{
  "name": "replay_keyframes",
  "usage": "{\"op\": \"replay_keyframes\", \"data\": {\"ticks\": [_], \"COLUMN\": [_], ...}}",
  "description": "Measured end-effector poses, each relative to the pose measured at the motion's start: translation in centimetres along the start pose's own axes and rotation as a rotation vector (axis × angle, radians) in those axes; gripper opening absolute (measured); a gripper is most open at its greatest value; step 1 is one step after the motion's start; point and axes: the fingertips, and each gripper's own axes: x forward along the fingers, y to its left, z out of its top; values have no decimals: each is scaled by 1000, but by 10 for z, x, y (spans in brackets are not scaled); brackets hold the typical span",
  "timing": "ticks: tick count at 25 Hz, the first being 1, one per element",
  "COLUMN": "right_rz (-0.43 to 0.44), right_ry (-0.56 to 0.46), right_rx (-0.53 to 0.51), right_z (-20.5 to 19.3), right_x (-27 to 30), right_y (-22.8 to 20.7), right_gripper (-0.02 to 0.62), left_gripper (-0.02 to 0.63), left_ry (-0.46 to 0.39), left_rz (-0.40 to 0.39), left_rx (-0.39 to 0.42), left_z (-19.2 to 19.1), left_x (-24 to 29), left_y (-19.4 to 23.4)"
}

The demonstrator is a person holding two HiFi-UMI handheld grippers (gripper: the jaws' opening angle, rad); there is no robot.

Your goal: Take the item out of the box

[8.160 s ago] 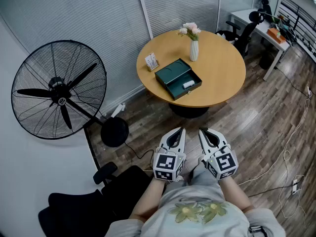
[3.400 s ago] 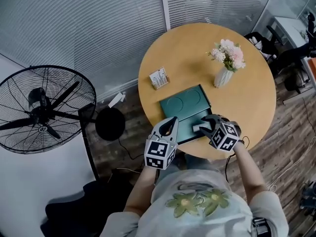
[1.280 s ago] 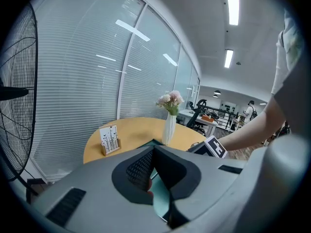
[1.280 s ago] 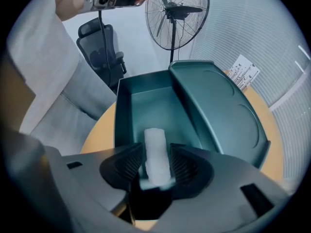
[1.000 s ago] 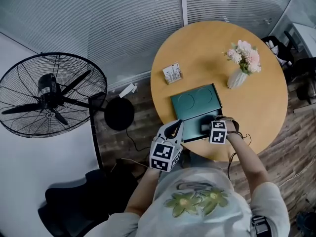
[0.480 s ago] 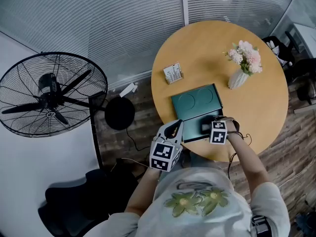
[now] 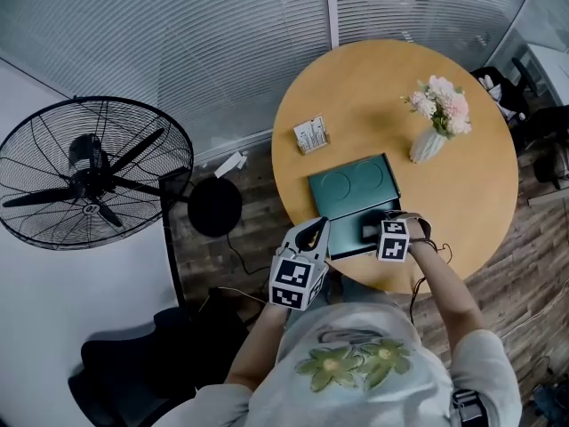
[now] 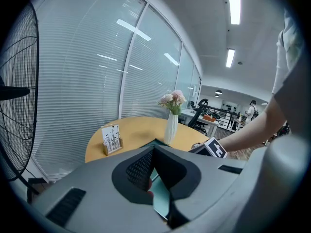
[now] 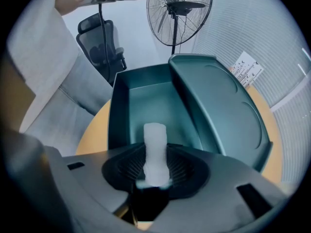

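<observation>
Since a second ago the right gripper (image 9: 155, 154) has narrowed its jaws onto the small white oblong item (image 9: 155, 142), now pinched between them within the open tray of the dark teal plastic box (image 7: 353, 183), which lies at the near edge of the round wooden bench (image 7: 462, 194). The left gripper (image 7: 312, 228) hovers at that edge beside the box, jaws together and empty.

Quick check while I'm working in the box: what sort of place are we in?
Most likely an office meeting corner: a round wooden table, slatted blinds across a glass wall, and a row of desks under ceiling strip lights beyond.
</observation>
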Motion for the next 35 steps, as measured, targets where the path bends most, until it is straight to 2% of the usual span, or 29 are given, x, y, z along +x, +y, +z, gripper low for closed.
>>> {"op": "replay_keyframes", "data": {"ticks": [12,23,35], "right_rz": [-17,-69,-143], "right_ry": [-33,-88,-155], "right_rx": [-1,-2,43], "right_z": [9,24,40], "right_x": [-10,-36,-71], "right_y": [-2,-5,-11], "right_gripper": [146,146,146], "left_gripper": [2,2,2], "left_ry": [-1,-9,-17], "left_rz": [-6,-29,-39], "left_rx": [0,7,12], "left_z": [2,6,9], "left_x": [2,6,5], "left_y": [3,-2,-3]}}
